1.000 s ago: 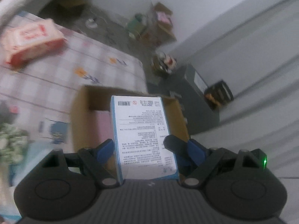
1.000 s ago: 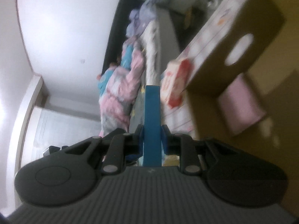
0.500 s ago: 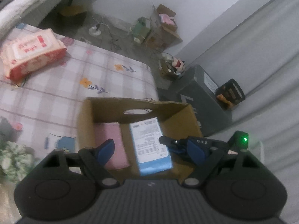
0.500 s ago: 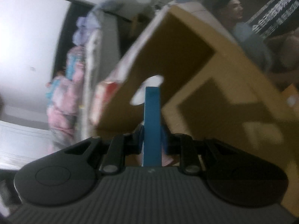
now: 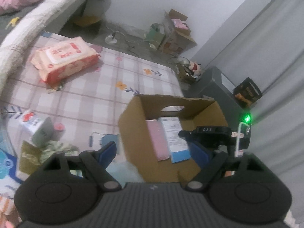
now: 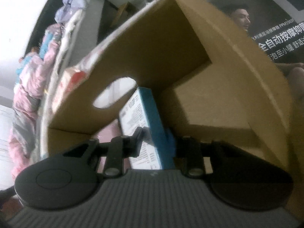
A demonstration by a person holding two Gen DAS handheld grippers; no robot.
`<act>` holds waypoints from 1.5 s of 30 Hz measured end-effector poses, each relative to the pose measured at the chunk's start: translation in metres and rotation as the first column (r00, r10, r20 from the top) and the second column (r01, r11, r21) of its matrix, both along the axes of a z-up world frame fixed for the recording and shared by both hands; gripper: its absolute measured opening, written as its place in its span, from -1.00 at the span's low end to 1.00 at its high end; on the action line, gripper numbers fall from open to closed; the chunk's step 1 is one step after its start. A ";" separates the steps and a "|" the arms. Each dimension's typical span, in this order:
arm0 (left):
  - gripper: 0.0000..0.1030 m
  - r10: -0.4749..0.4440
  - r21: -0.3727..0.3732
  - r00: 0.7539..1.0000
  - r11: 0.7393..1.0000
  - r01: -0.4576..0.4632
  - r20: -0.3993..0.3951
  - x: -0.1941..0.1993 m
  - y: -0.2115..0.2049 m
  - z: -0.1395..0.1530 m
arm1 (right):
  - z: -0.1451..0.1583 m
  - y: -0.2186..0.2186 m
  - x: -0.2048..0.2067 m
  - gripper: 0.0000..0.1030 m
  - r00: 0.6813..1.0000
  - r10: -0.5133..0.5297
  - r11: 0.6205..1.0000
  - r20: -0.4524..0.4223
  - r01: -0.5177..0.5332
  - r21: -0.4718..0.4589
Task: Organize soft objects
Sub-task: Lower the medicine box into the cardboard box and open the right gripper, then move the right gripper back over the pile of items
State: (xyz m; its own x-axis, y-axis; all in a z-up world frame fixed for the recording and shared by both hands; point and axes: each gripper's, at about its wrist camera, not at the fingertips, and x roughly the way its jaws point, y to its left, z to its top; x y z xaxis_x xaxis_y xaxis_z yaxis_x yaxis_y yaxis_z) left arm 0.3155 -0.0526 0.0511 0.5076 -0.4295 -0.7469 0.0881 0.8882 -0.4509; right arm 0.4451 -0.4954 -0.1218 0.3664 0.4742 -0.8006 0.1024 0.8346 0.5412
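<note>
An open cardboard box [image 5: 133, 125] stands on the checked bed cover. Inside it a pink pack [image 5: 158, 142] and a blue-and-white pack [image 5: 175, 138] stand side by side. My left gripper [image 5: 153, 150] is open and empty, held above the box's near side. My right gripper [image 6: 157, 134] is inside the box [image 6: 190, 38]; its fingers stand a little apart on either side of the blue pack [image 6: 150, 121], which leans against the pink pack [image 6: 108, 133]. The right gripper also shows in the left wrist view [image 5: 209, 134].
An orange-pink wipes pack [image 5: 64, 60] lies far left on the bed cover. A small white-and-grey pack [image 5: 36, 129] and a floral pack [image 5: 43, 152] lie near left. Boxes and a bag stand on the floor beyond the bed. A dark printed carton [image 6: 275, 24] stands beside the box.
The blue pack went down into the box beside the pink pack. My left gripper drew back and up from it. My right gripper's fingers have opened slightly around the pack.
</note>
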 end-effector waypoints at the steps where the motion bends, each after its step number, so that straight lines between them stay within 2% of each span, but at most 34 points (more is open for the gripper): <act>1: 0.67 0.002 0.010 1.000 1.000 -0.002 0.006 -0.004 0.003 0.001 | -0.002 0.004 0.000 -0.44 1.000 0.009 1.000 -0.004 -0.009 -0.019; 4: 0.68 0.017 0.036 0.999 0.999 -0.018 0.029 -0.015 0.018 0.006 | -0.001 0.017 -0.001 -0.42 0.999 0.036 0.999 0.009 -0.035 -0.037; 6: 0.68 0.039 0.051 0.998 0.998 -0.042 0.052 -0.024 0.033 0.012 | 0.005 0.026 -0.002 -0.41 0.998 0.052 0.993 0.031 -0.049 -0.103; 8: 0.72 0.068 0.060 0.994 0.996 -0.073 0.085 -0.035 0.052 0.021 | 0.015 0.032 -0.006 -0.27 0.997 0.056 0.986 0.054 -0.047 -0.158; 10: 0.74 0.102 0.074 0.988 0.991 -0.111 0.119 -0.048 0.073 0.030 | 0.028 0.036 -0.012 0.01 0.995 0.054 0.984 0.081 -0.040 -0.173; 13: 0.75 0.152 0.100 0.974 0.980 -0.170 0.166 -0.067 0.105 0.040 | 0.055 0.043 -0.026 0.07 0.987 0.064 0.983 0.146 -0.037 -0.181; 21: 0.76 0.296 0.133 0.928 0.934 -0.331 0.227 -0.115 0.174 0.045 | 0.135 0.067 -0.073 0.22 0.944 0.114 0.988 0.309 -0.076 -0.132; 24: 0.76 0.329 0.169 0.913 0.912 -0.374 0.242 -0.130 0.188 0.038 | 0.155 0.086 -0.086 0.23 0.930 0.156 0.987 0.334 -0.129 -0.100; 28: 0.76 0.355 0.176 0.907 0.901 -0.397 0.227 -0.143 0.204 0.025 | 0.175 0.134 -0.100 0.23 0.909 0.243 0.970 0.338 -0.239 -0.052; 33: 0.74 0.354 0.167 0.912 0.906 -0.390 0.209 -0.161 0.212 0.006 | 0.181 0.202 -0.115 0.23 0.884 0.345 0.928 0.316 -0.372 0.025; 40: 0.59 0.347 0.135 0.919 0.918 -0.374 0.188 -0.175 0.220 -0.018 | 0.155 0.288 -0.138 0.24 0.866 0.443 0.861 0.234 -0.483 0.160; 45: 0.47 0.336 0.114 0.923 0.926 -0.360 0.185 -0.188 0.220 -0.030 | 0.136 0.314 -0.146 0.24 0.873 0.449 0.857 0.193 -0.481 0.182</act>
State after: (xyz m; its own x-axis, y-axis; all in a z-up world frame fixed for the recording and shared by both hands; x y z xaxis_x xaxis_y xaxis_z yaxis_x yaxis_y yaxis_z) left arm 0.1277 0.1675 0.0211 0.7228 -0.0988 -0.6839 -0.1785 0.9295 -0.3228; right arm 0.2991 -0.1811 0.0141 0.1582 0.7725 -0.6149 -0.3574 0.6254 0.6937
